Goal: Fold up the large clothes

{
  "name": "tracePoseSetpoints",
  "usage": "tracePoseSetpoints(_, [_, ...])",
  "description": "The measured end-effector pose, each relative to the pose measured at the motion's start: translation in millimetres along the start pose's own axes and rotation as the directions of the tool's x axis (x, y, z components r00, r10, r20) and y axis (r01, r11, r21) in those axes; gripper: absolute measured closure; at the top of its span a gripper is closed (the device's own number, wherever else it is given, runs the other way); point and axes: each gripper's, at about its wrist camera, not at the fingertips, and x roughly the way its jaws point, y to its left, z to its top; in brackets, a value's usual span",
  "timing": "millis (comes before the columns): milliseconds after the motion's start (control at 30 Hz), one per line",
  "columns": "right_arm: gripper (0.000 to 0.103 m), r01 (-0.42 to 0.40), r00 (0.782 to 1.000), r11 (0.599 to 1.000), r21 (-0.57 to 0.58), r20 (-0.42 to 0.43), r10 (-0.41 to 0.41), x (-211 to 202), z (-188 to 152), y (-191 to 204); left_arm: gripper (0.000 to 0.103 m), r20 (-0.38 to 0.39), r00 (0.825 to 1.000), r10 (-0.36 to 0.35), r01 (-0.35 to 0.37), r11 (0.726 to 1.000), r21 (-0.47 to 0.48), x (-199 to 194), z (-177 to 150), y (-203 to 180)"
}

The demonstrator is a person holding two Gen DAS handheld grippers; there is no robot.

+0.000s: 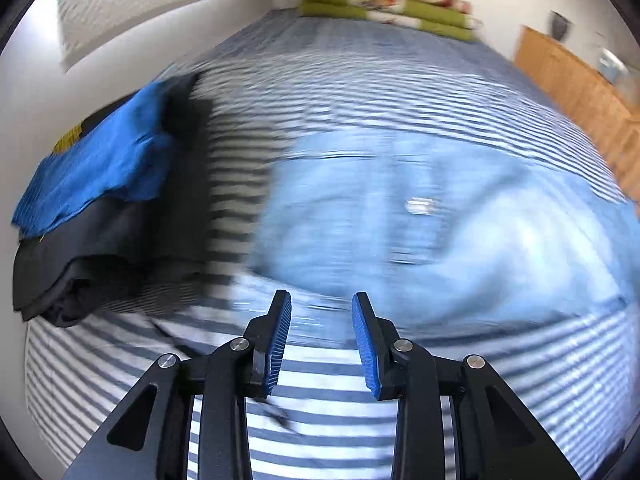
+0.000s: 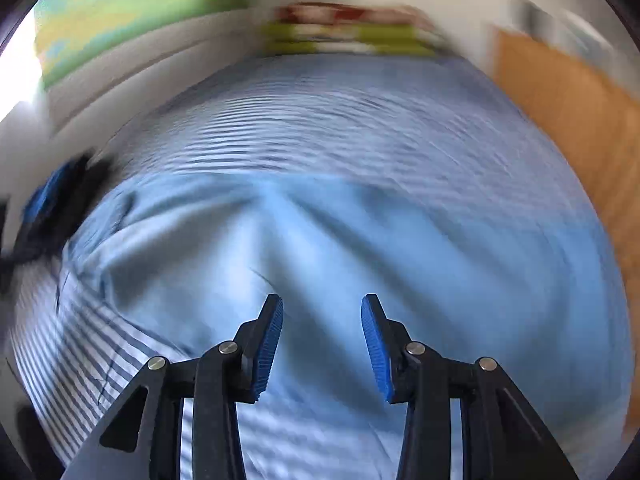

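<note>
A large light blue garment [image 1: 420,220] lies spread on the striped bed [image 1: 360,80], blurred by motion. My left gripper [image 1: 322,300] hangs open just short of its near edge, nothing between the blue pads. In the right wrist view the same light blue garment [image 2: 360,248] fills the middle with creases running toward the camera. My right gripper [image 2: 322,304] is open right above the cloth, holding nothing.
A pile of folded clothes [image 1: 100,200], bright blue on dark grey, sits at the bed's left side by the wall. Green and red folded blankets [image 1: 388,0] lie at the far end. A wooden cabinet [image 1: 580,92] stands to the right.
</note>
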Motion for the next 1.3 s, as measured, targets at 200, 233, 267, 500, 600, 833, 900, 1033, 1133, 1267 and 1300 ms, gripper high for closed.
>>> tracePoseSetpoints(200, [0.065,0.144,0.988,0.88,0.452,-0.023,-0.15,-48.6,-105.5,-140.6,0.069,-0.031,0.994,-0.104,0.109,0.974,0.198,1.2,-16.9,-108.2])
tracePoseSetpoints(233, [0.065,0.141,0.989,0.855,0.499,-0.024,-0.149,-53.4,-116.6,-156.5,0.069,-0.048,0.993,-0.108,0.116,0.969,0.219,4.7,-21.1,-122.2])
tracePoseSetpoints(267, [0.064,0.129,0.99,0.834,0.537,-0.013,-0.144,-56.9,-125.9,-170.2,0.069,-0.066,0.99,-0.124,0.135,0.966,0.218,6.4,-25.4,-130.2])
tracePoseSetpoints(500, [0.05,-0.05,0.998,0.755,0.654,0.062,0.012,-30.3,-130.0,-191.4,0.05,-0.072,0.989,-0.128,0.125,0.991,-0.039,2.0,-49.6,-80.6])
tracePoseSetpoints(600, [0.043,-0.052,0.997,0.759,0.649,0.073,0.006,-13.3,-117.1,-180.0,0.026,-0.056,0.99,-0.129,0.11,0.959,-0.262,4.5,-53.2,-14.4])
tracePoseSetpoints(833, [0.031,-0.084,0.993,0.831,0.549,0.117,0.023,-1.7,-86.1,-110.3,0.023,-0.028,0.98,-0.196,0.142,0.791,-0.595,43.9,-48.7,62.9])
tracePoseSetpoints(900, [0.031,-0.074,0.996,0.893,0.444,0.079,0.043,-1.0,-71.9,-73.1,0.02,-0.031,0.975,-0.22,0.152,0.764,-0.627,57.6,-48.2,64.0])
tracePoseSetpoints(1033, [0.031,-0.121,0.992,0.909,0.4,0.073,0.1,4.9,-63.8,-39.5,0.013,0.022,0.978,-0.207,0.163,0.699,-0.696,63.2,-42.0,69.1])
tracePoseSetpoints(1133, [0.031,-0.168,0.985,0.85,0.499,0.046,0.167,25.4,-66.0,-44.9,0.063,-0.016,0.988,-0.156,0.101,0.711,-0.696,66.0,-34.8,68.2])
tracePoseSetpoints(1267, [0.03,-0.248,0.959,0.734,0.633,0.057,0.276,54.4,-76.0,-55.9,0.073,0.025,0.983,-0.183,0.147,0.693,-0.706,53.5,-27.4,74.1])
tracePoseSetpoints(1300, [0.03,-0.253,0.96,0.728,0.637,0.074,0.269,54.5,-76.2,-54.3,0.074,0.042,0.981,-0.189,0.163,0.69,-0.705,45.9,-24.5,76.7])
